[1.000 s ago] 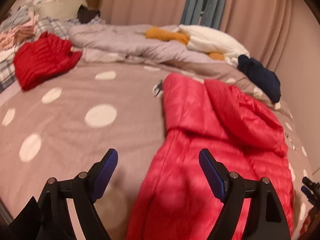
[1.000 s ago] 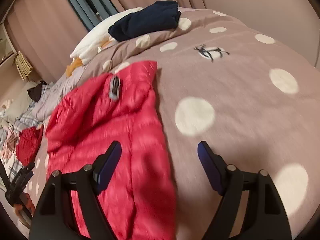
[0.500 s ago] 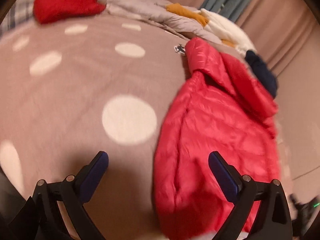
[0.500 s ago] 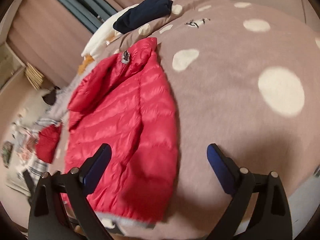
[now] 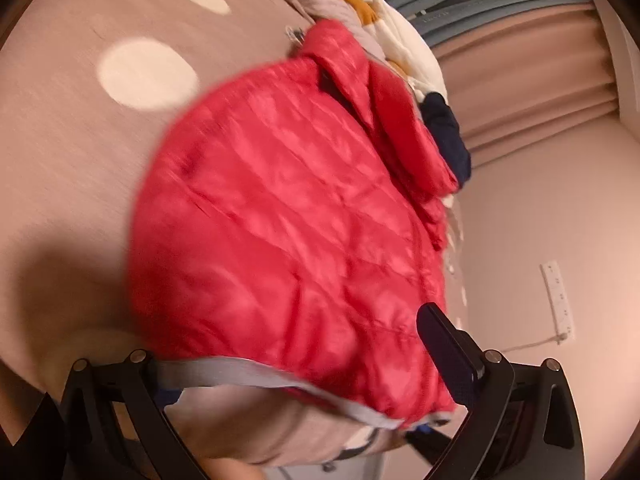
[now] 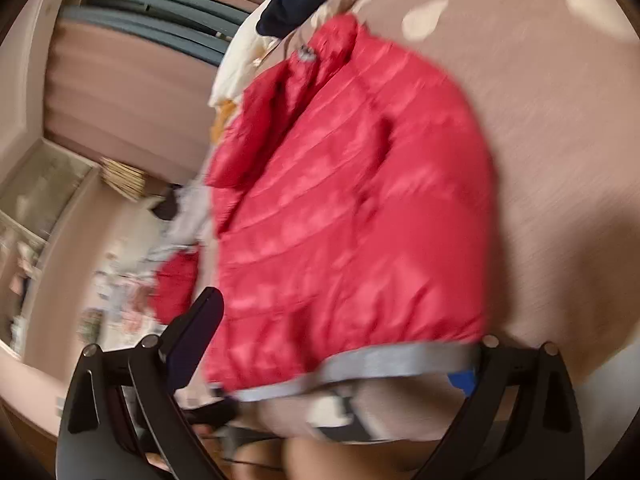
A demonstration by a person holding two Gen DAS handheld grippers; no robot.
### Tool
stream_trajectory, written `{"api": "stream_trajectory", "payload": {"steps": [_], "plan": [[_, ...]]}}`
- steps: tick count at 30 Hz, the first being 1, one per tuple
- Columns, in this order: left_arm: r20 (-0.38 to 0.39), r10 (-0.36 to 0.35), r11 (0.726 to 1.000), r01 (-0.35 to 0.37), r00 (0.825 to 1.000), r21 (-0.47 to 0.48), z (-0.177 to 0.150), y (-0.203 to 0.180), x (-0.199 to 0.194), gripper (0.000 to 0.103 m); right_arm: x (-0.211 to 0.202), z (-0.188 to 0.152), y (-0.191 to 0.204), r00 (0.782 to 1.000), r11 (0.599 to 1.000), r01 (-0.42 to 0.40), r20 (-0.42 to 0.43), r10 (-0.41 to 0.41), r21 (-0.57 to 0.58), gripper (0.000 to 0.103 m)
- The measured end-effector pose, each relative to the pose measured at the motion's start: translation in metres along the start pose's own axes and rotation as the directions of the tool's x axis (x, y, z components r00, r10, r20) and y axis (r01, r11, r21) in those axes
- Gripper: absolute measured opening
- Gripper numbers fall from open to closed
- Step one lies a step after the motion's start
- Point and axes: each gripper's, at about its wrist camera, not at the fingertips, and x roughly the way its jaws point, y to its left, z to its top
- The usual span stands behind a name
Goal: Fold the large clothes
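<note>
A red quilted puffer jacket (image 5: 288,216) with a grey hem band lies folded lengthwise on the bed; it also fills the right wrist view (image 6: 352,216). My left gripper (image 5: 304,364) is open, its jaws straddling the jacket's hem, the left finger under the grey band. My right gripper (image 6: 340,352) is open too, its jaws either side of the same hem. Both views are tilted and blurred.
The bed has a brown cover with cream dots (image 5: 148,72). A navy garment (image 5: 444,120), white and orange clothes (image 5: 404,40) lie at the bed's far end. A red garment (image 6: 176,284) and mixed clothes lie beyond the jacket. Curtains (image 5: 520,56) and a wall stand behind.
Both grippers have dropped down to the jacket's hem at the bed's near edge and rolled sideways. The jaws stay open.
</note>
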Motion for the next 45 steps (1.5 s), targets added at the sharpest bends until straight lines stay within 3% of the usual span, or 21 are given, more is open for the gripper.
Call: {"api": "stream_trajectory", "payload": {"steps": [2,4,6,8,10,11,13,14,17,22,29,45], "plan": [[-0.038,-0.030,1.000,0.030,0.999,-0.003,0.002,-0.008,0.010,0.099,0.008,-0.003,-0.001,0.998,0.997,-0.056,-0.035,0.058,0.055,0.098],[-0.062,-0.028,1.000,0.028,0.998,0.001,0.006,-0.015,0.018,0.099,0.017,-0.002,0.005,0.999,0.999,-0.027,-0.037,0.028,0.034,0.098],[-0.069,-0.069,0.997,0.067,0.995,-0.032,0.013,-0.014,0.023,0.097,0.022,0.003,0.012,1.000,1.000,0.004,-0.027,-0.004,-0.004,0.097],[-0.062,-0.081,0.995,0.077,0.995,-0.069,0.018,-0.009,0.028,0.080,0.023,0.009,0.013,1.000,1.000,0.012,-0.018,-0.013,-0.023,0.095],[-0.073,-0.023,0.999,0.020,0.997,-0.050,0.022,-0.005,0.036,0.054,0.025,0.015,0.013,0.999,0.998,0.050,-0.017,-0.051,-0.048,0.087],[-0.077,0.003,1.000,-0.004,0.997,-0.017,0.023,-0.006,0.040,0.049,0.027,0.018,0.014,0.996,0.994,0.082,-0.017,-0.083,-0.075,0.077],[-0.058,0.031,0.998,-0.029,0.998,0.049,0.021,-0.004,0.041,0.035,0.034,0.021,0.012,0.983,0.971,0.180,-0.012,-0.184,-0.154,0.045],[-0.050,0.036,0.998,-0.034,0.998,0.057,0.020,-0.003,0.041,0.032,0.035,0.021,0.007,0.974,0.959,0.223,0.002,-0.227,-0.177,0.026],[-0.023,0.034,0.997,-0.032,0.999,0.072,0.016,-0.002,0.043,0.026,0.032,0.020,-0.007,0.982,0.969,0.186,0.030,-0.184,-0.162,0.018],[0.016,0.090,0.980,-0.091,0.996,0.177,0.009,-0.012,0.046,0.024,0.033,0.018,-0.004,0.977,0.951,0.214,0.046,-0.209,-0.223,0.016],[0.007,0.068,0.978,-0.068,0.998,0.195,0.012,-0.007,0.047,0.023,0.040,0.022,0.003,0.967,0.934,0.253,0.037,-0.252,-0.254,0.015],[0.049,0.140,0.949,-0.148,0.989,0.279,0.005,-0.016,0.042,0.023,0.038,0.023,-0.002,0.969,0.942,0.243,0.024,-0.244,-0.233,0.015]]}}
